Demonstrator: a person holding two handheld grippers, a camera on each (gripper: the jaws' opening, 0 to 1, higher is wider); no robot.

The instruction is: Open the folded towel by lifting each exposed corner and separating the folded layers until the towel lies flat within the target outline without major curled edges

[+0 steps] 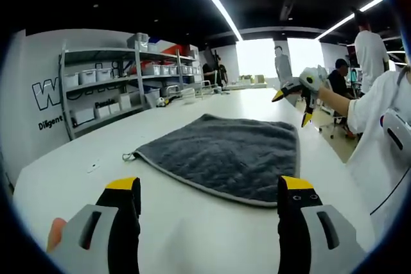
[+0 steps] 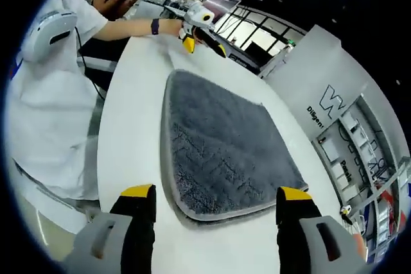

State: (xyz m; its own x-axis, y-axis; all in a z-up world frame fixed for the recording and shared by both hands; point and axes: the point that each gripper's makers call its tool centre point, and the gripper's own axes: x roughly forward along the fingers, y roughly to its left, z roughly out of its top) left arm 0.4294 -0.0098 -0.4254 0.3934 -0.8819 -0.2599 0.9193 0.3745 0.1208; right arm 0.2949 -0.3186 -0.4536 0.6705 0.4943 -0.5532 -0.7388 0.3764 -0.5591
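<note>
Left claw (image 1: 210, 194) gaping, level before towel (image 1: 228, 155).

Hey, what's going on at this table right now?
A person in white holds a yellow-tipped gripper in each hand over a long white table. A grey towel lies spread out between them. The left gripper hangs open, short of the towel's near edge, and the right gripper is open over a rounded corner at the opposite side. Neither is touching the towel. I can't make out any target outline. Shelves with bins stand along the wall.
</note>
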